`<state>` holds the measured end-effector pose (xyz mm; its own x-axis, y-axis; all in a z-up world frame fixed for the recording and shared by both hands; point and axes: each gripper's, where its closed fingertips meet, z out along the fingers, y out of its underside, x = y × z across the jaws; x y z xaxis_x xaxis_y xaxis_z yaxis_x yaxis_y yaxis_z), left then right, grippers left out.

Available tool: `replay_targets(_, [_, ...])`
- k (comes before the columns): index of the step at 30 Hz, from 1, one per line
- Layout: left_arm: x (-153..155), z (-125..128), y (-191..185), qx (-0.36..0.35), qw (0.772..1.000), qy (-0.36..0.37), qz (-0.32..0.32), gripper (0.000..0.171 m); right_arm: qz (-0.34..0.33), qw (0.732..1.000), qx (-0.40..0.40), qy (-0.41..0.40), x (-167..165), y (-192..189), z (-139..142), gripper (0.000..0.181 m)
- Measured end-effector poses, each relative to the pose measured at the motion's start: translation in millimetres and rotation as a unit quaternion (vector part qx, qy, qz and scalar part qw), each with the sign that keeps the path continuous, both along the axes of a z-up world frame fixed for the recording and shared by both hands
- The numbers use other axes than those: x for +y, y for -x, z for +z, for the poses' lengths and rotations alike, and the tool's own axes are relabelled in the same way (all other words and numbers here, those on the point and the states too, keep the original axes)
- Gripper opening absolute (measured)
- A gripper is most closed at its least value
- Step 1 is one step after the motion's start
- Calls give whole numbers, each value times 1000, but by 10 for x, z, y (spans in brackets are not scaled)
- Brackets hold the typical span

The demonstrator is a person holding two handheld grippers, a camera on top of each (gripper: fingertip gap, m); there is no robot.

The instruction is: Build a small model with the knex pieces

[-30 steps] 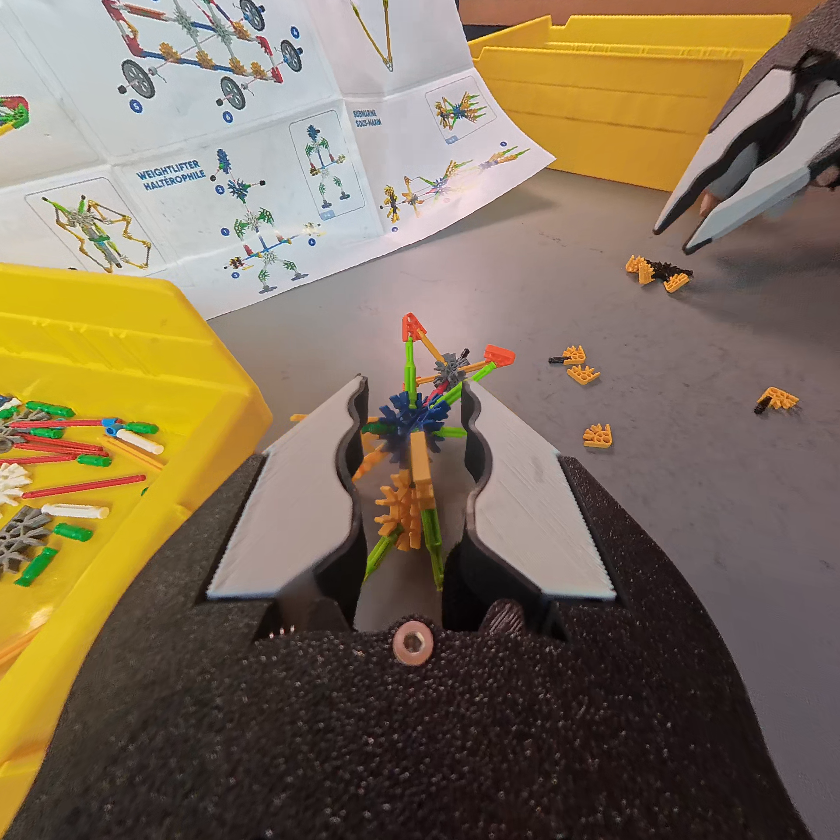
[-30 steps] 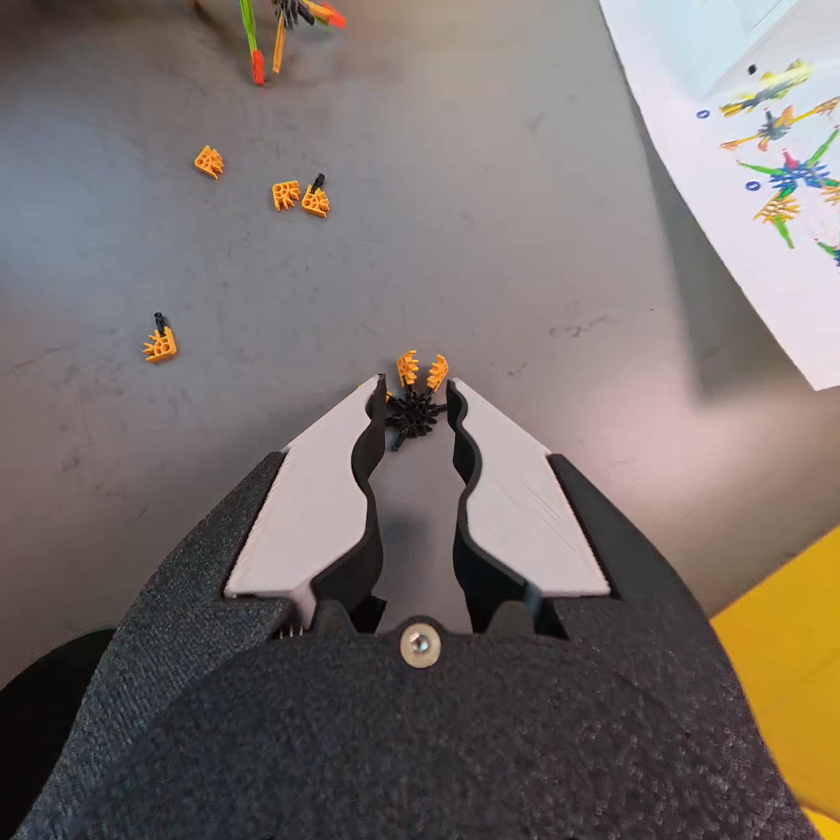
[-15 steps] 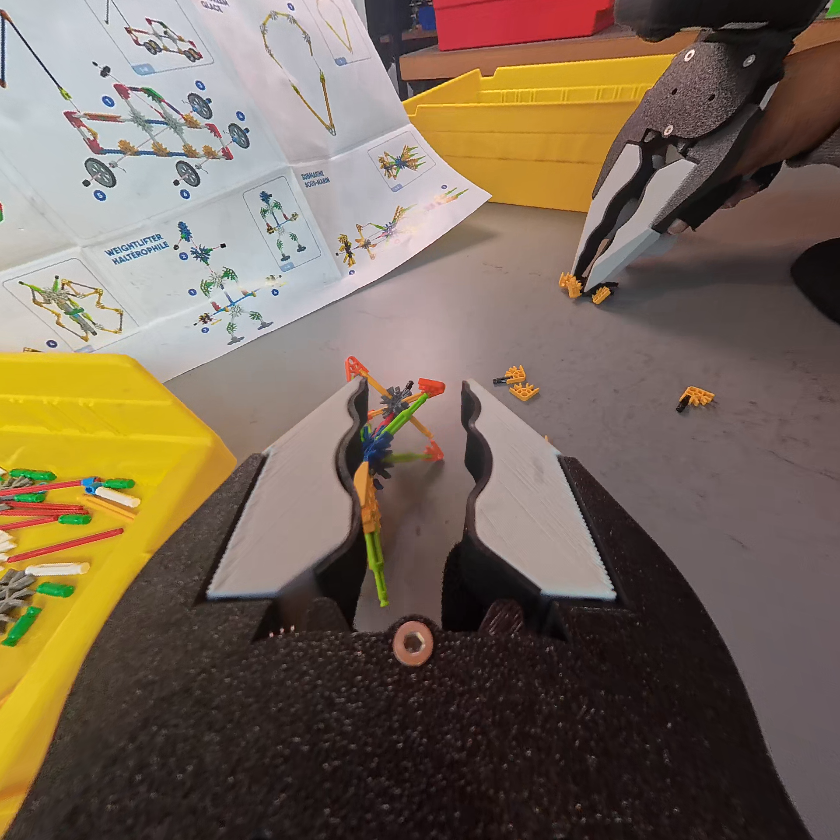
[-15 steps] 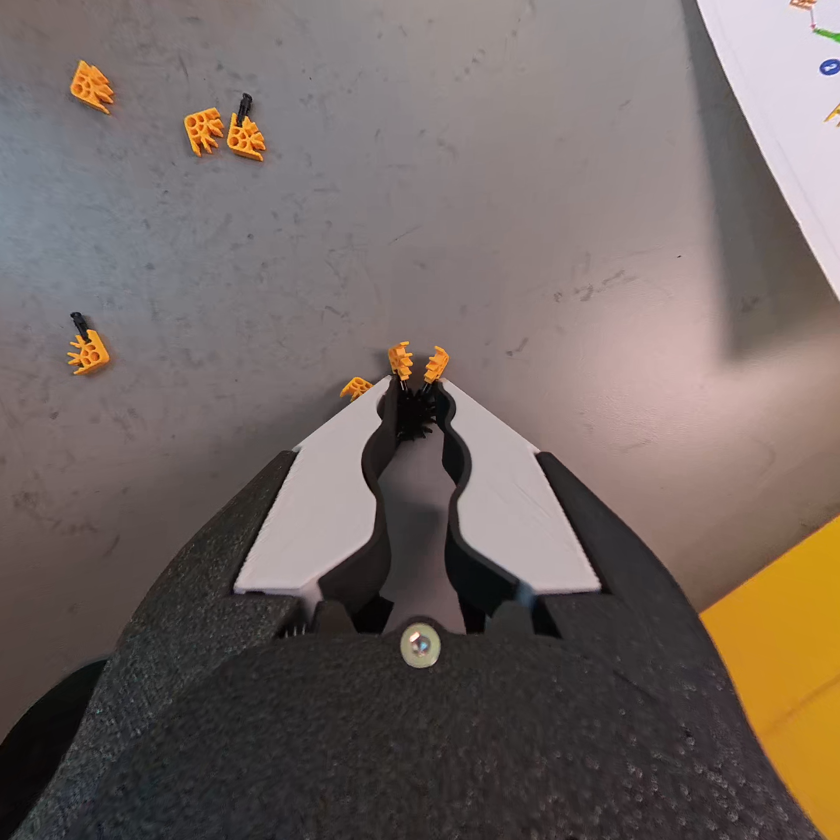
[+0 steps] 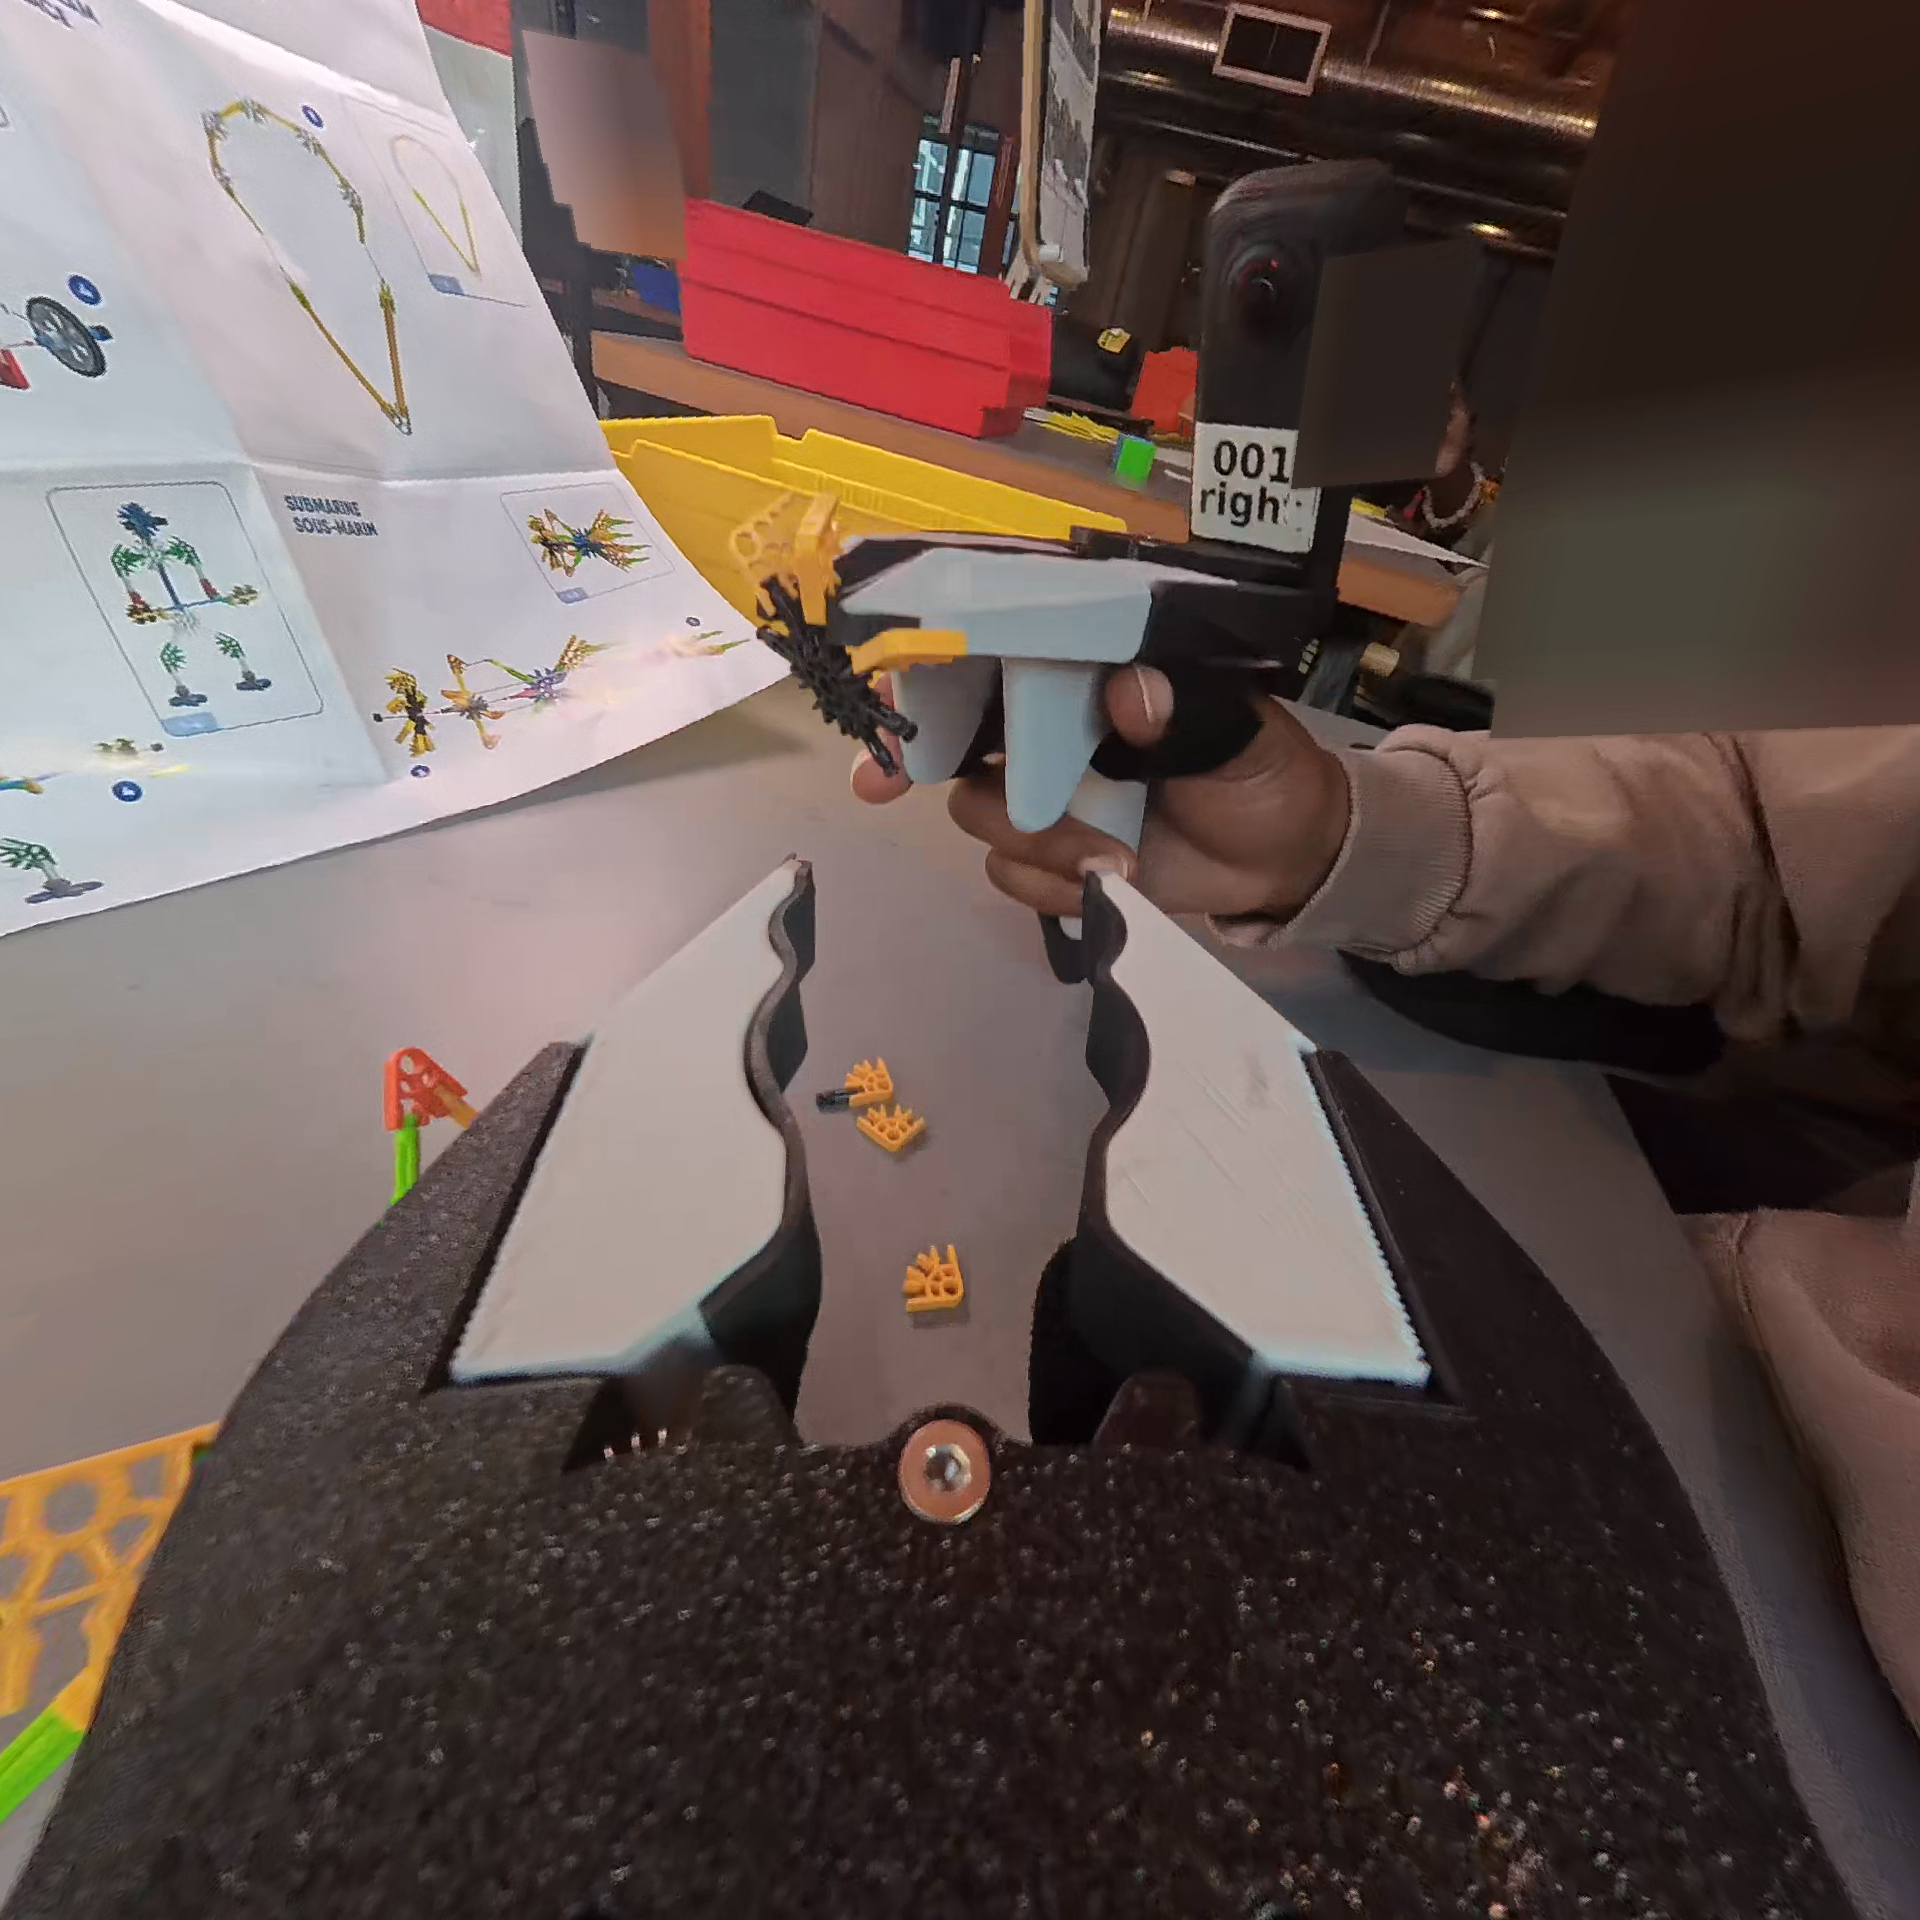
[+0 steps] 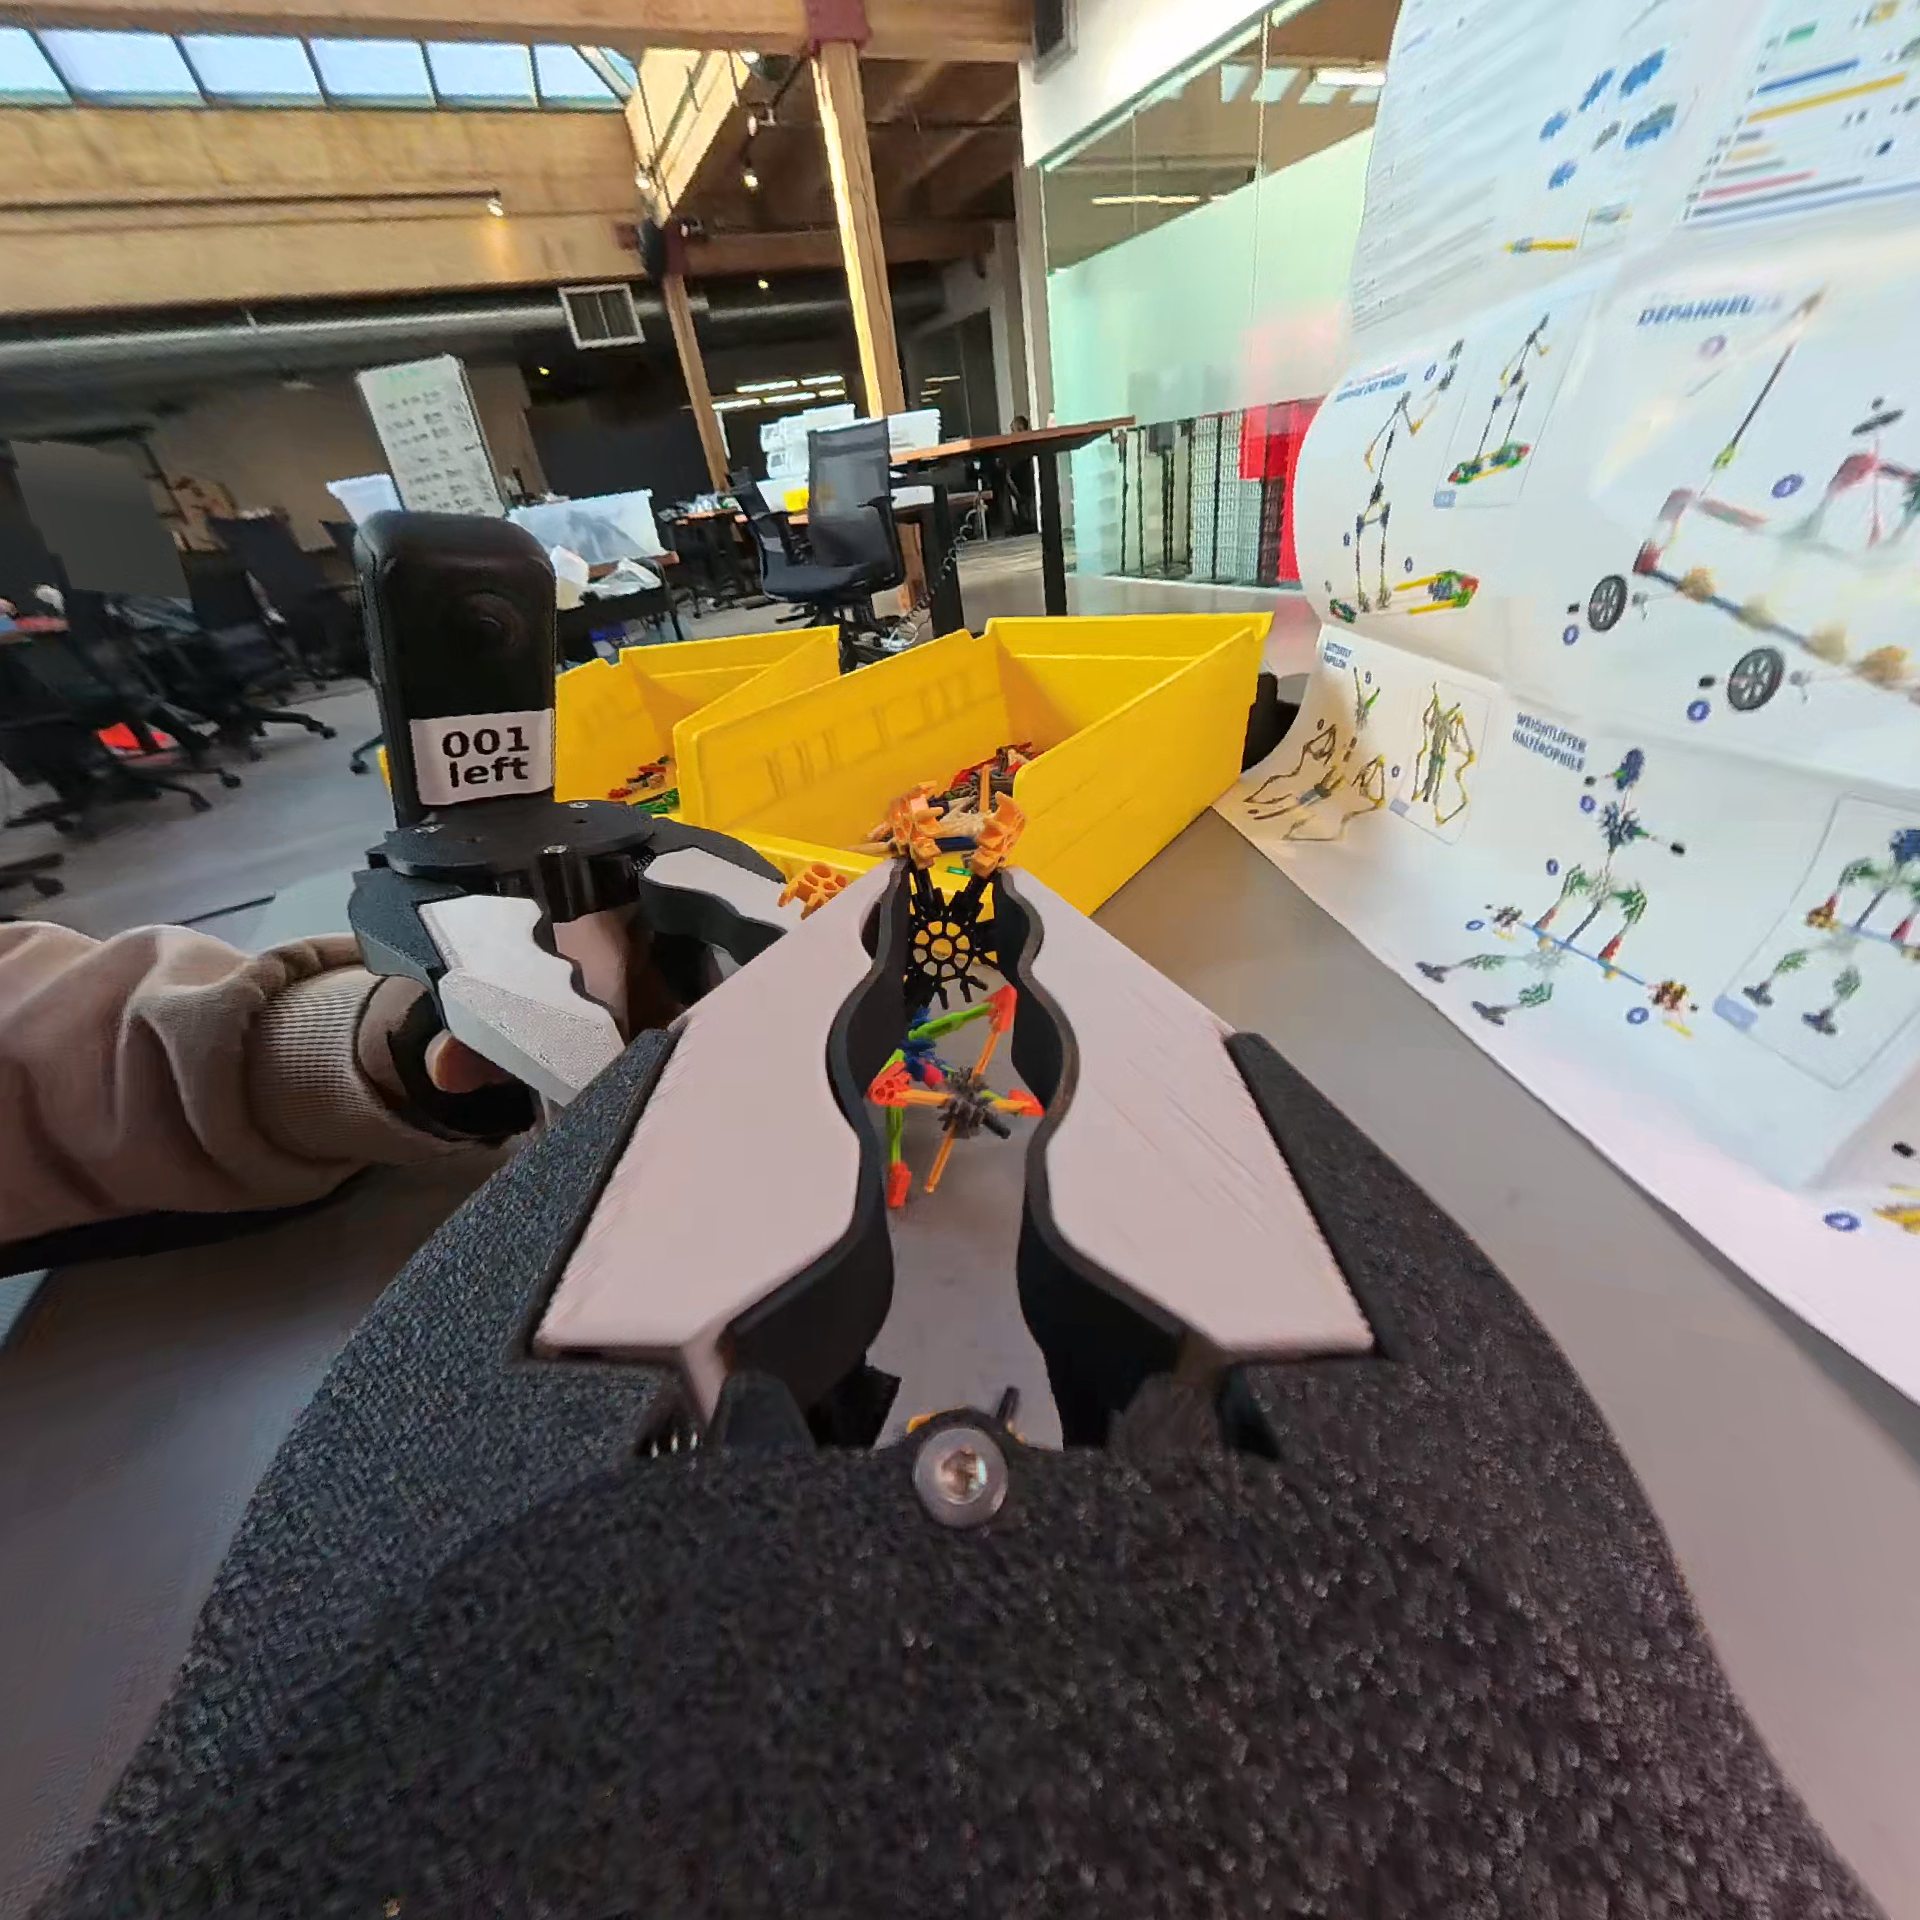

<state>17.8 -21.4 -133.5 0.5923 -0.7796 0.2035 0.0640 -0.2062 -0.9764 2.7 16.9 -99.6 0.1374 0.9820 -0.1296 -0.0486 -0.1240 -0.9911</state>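
A: Model (image 5: 416, 1117) first, on your left: your left claw (image 5: 940, 925) has let it go. The fingers stand spread and empty, and the rod-and-connector figure lies on the tabletop (image 5: 260, 1039) just beside the claw's left edge. A second ago it sat between those fingers.

B: And under the gap?

A: Three loose orange connectors (image 5: 891, 1127) on the grey surface, untouched.

B: To the right?

A: Your right claw (image 6: 948, 883) is clenched on the black snowflake connector (image 6: 943, 948) with orange clips on its spokes. Half a second ago it pinched that piece down on the tabletop; now it holds it raised, level with the instruction sheet (image 6: 1662, 727) and yellow bins (image 6: 1143, 717).
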Motion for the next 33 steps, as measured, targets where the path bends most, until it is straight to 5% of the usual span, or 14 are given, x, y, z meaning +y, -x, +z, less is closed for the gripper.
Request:
replay_targets(6, [428,281,5,-8,999,-37,32,49,6,997,83,1,93,103,377,13])
replay_targets(15, [313,-63,-32,122,988,-84,47,29,21,994,95,48,52,-29,190,13])
replay_targets(29, [168,125,82,75,992,-83,65,10,4,998,47,51,-69,71,-46,12])
replay_targets(33, [209,149,196,63,993,-72,68,3,14,997,42,63,-14,30,-75,0])
